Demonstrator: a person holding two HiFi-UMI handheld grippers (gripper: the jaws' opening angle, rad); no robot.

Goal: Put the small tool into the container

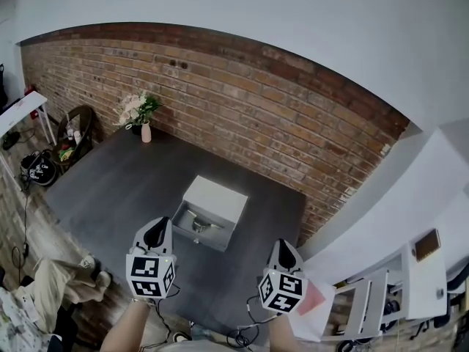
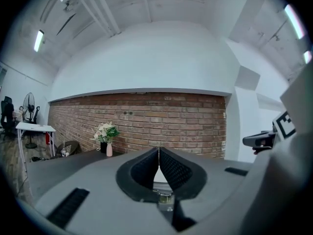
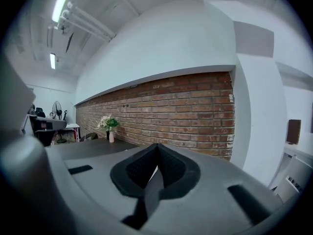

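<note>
Left gripper point(image 1: 155, 235): near, jaws closed together, nothing between them.
Right gripper point(image 1: 284, 254): near right, jaws closed, empty.
Table point(image 1: 110, 185): dark, beyond both grippers.
Container point(image 1: 217, 199): white, mid-table, open on its near side.
Small tool point(image 1: 199, 226): lying inside the container's open part.
Vase point(image 1: 146, 132): flowers, far left corner.
Brick wall point(image 1: 293, 112): behind the table.

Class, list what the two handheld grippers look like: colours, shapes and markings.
Both the left gripper and the right gripper have grey, rounded shells tapering to a point. Each carries a white cube with black square markers: the left cube and the right cube. Inside the jaws sit black, ribbed pads. The forearms show no sleeves.
</note>
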